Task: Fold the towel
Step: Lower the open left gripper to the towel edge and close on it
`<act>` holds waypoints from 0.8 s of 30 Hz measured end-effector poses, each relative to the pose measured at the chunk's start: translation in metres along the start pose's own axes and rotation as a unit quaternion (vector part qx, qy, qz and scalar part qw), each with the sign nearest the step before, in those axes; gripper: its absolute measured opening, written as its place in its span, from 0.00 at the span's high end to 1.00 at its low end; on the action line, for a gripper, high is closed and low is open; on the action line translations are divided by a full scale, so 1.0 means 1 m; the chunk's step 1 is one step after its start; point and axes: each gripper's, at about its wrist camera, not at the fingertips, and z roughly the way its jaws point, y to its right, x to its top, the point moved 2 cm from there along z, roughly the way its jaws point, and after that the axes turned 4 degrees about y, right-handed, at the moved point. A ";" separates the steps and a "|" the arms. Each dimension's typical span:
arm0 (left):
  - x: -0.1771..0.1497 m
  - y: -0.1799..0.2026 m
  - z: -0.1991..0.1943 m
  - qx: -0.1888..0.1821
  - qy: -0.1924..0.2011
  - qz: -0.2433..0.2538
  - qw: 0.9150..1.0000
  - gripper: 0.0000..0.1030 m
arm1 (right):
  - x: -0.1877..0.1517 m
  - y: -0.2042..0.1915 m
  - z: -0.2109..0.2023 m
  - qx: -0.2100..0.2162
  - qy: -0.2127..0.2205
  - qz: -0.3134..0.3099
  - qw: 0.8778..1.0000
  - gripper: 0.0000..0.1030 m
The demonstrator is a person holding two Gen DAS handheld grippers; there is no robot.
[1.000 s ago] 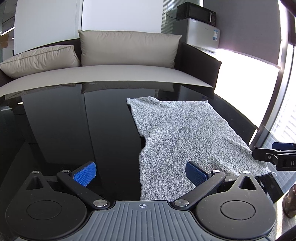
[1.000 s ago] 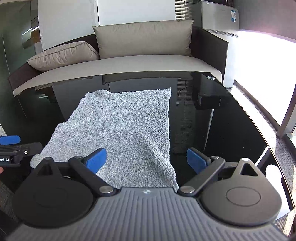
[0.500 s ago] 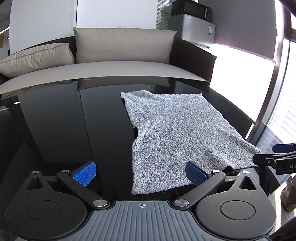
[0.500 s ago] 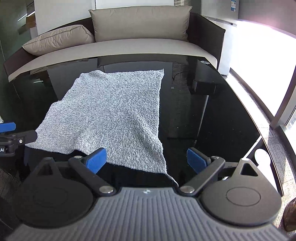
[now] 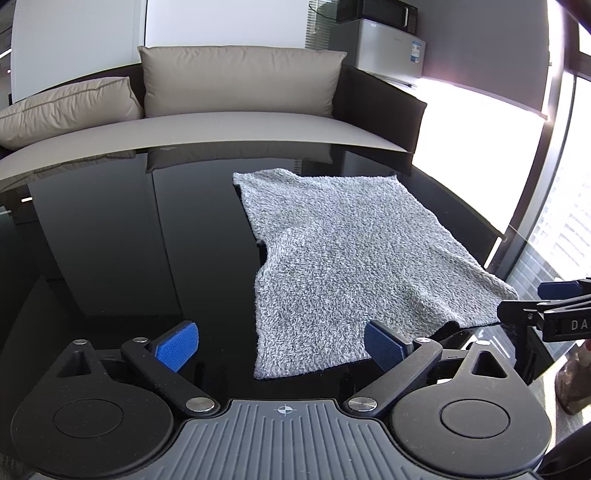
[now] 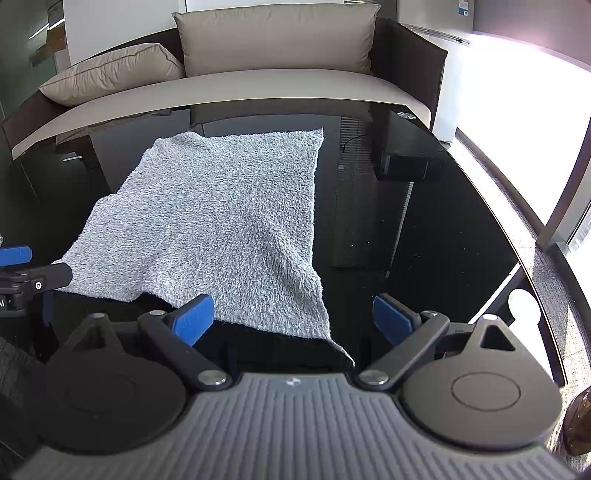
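A grey terry towel (image 5: 354, 266) lies spread on the glossy black glass desk (image 5: 122, 236), its near edge at the desk's near edge, its far edge reaching toward the far edge by the beige sofa (image 5: 236, 92). The near edge is slightly rumpled. The left tongs (image 5: 280, 345) are closing with the towel's near left corner lying between the blue pads (image 5: 177, 345), which do not yet press on it. The right tongs (image 6: 293, 319) stand wide apart over the towel's near right corner (image 6: 321, 328), gripping nothing. Each tool's tip shows at the edge of the other's view. No container stands on the desk; a small fridge (image 5: 391, 48) with a microwave (image 5: 384, 13) on top stands behind the sofa.
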 end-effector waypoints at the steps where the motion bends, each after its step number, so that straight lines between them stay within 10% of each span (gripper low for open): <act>1: -0.001 0.000 0.001 -0.003 -0.004 0.000 1.000 0.28 | 0.000 0.000 0.000 0.000 0.001 -0.001 1.000 0.09; 24: -0.004 0.012 -0.001 0.001 -0.008 0.039 0.999 0.92 | -0.005 -0.004 0.003 -0.004 -0.018 -0.015 1.000 0.85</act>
